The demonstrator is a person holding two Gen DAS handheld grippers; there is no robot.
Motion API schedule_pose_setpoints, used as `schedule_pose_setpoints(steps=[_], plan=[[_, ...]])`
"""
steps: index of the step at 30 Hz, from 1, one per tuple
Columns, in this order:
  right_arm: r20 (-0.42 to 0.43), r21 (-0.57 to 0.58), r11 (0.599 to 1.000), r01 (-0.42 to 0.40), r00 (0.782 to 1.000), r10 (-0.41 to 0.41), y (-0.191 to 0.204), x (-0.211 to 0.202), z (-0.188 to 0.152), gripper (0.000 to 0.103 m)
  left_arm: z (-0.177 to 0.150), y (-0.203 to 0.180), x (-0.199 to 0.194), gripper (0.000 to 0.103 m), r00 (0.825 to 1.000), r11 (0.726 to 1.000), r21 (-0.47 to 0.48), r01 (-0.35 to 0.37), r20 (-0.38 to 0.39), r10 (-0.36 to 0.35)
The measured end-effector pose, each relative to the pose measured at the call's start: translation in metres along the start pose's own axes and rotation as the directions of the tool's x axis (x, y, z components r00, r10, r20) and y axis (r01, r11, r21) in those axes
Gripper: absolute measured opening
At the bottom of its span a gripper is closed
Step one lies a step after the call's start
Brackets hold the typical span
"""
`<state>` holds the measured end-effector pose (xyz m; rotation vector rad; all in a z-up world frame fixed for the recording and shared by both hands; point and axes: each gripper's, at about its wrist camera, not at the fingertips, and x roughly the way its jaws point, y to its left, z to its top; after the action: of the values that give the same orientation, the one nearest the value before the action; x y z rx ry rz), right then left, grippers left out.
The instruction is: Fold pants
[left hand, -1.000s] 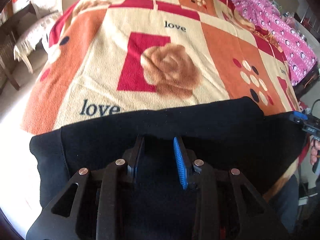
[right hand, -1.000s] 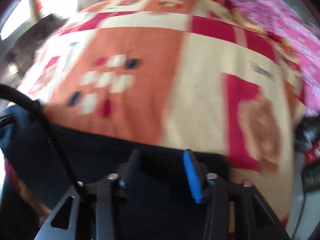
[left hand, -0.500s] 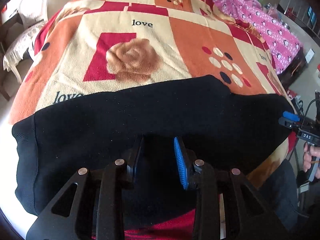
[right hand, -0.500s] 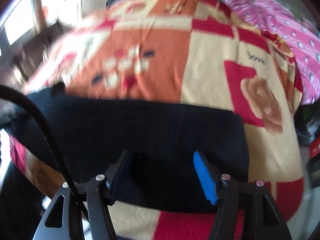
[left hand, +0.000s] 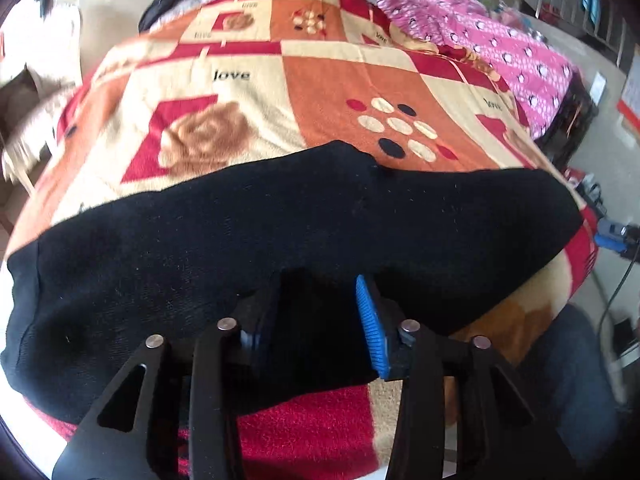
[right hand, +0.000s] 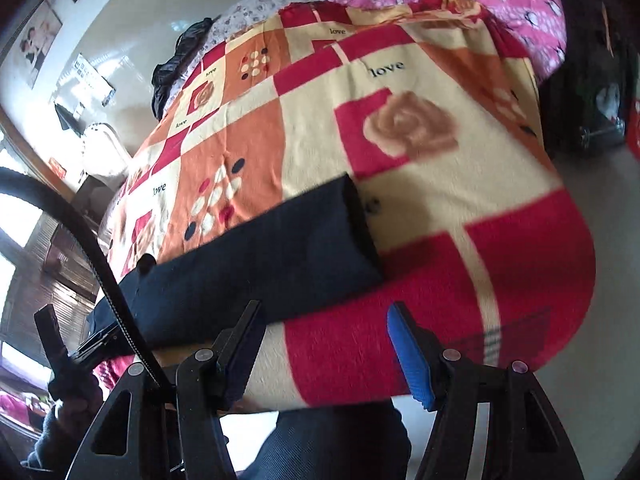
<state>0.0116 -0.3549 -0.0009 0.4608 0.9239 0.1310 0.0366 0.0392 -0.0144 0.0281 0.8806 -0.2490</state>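
Observation:
The black pants point(left hand: 280, 232) lie flat as a long band across the near part of the bed; in the right wrist view they point(right hand: 256, 256) reach to a folded end near the middle. My left gripper point(left hand: 316, 312) hovers over the pants' near edge, jaws apart, cloth showing between them without being pinched. My right gripper point(right hand: 324, 340) is open and empty, pulled back past the bed's near edge, clear of the pants. The right gripper's blue tip point(left hand: 612, 236) shows at the right of the left view.
The bed carries an orange, red and cream "love" blanket point(left hand: 320, 92). A pink patterned cloth point(left hand: 500, 48) lies at its far right. A white chair point(left hand: 24, 120) stands left of the bed. The person's leg in dark trousers point(right hand: 328, 440) is just below the right gripper.
Both grippers have drawn back toward the near edge of the bed. The right gripper has opened wider and left the pants, which now lie flat on the blanket.

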Motion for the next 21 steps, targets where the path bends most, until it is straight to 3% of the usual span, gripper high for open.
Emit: schedule_pose_setpoints(steps=[2, 7, 13, 16, 18, 19, 21], plan=[[0.009, 0.043, 0.998, -0.041, 0.999, 0.040, -0.008, 0.009, -0.001, 0.062, 0.001, 0.001, 0.002, 0.047, 1.000, 1.000, -0.004, 0.012, -0.005, -0.012], [0.093, 0.089, 0.990, -0.107, 0.991, 0.099, -0.025, 0.024, 0.002, 0.062, 0.001, 0.010, 0.002, 0.047, 0.997, 0.996, -0.044, 0.072, 0.007, -0.072], [0.143, 0.151, 0.966, -0.208, 0.972, 0.187, -0.035, 0.047, 0.019, 0.062, 0.000, 0.007, 0.002, 0.048, 0.998, 0.997, -0.038, 0.063, 0.009, -0.063], [0.135, 0.157, 0.972, -0.173, 0.979, 0.153, -0.032, 0.053, 0.028, 0.054, 0.000, 0.007, 0.002, 0.048, 0.998, 0.997, -0.043, 0.068, 0.010, -0.068], [0.102, 0.124, 0.983, -0.137, 0.987, 0.125, -0.026, 0.057, 0.031, 0.033, 0.000, 0.008, 0.002, 0.048, 0.997, 0.996, -0.050, 0.074, 0.011, -0.074], [0.082, 0.115, 0.980, -0.162, 0.985, 0.153, -0.025, 0.059, 0.030, 0.013, 0.000, 0.009, 0.003, 0.048, 0.997, 0.996, -0.052, 0.077, 0.011, -0.076], [0.086, 0.056, 0.990, -0.133, 0.988, 0.128, -0.018, 0.058, 0.025, 0.012, 0.000, 0.010, 0.003, 0.048, 0.996, 0.995, -0.059, 0.084, 0.012, -0.083]])
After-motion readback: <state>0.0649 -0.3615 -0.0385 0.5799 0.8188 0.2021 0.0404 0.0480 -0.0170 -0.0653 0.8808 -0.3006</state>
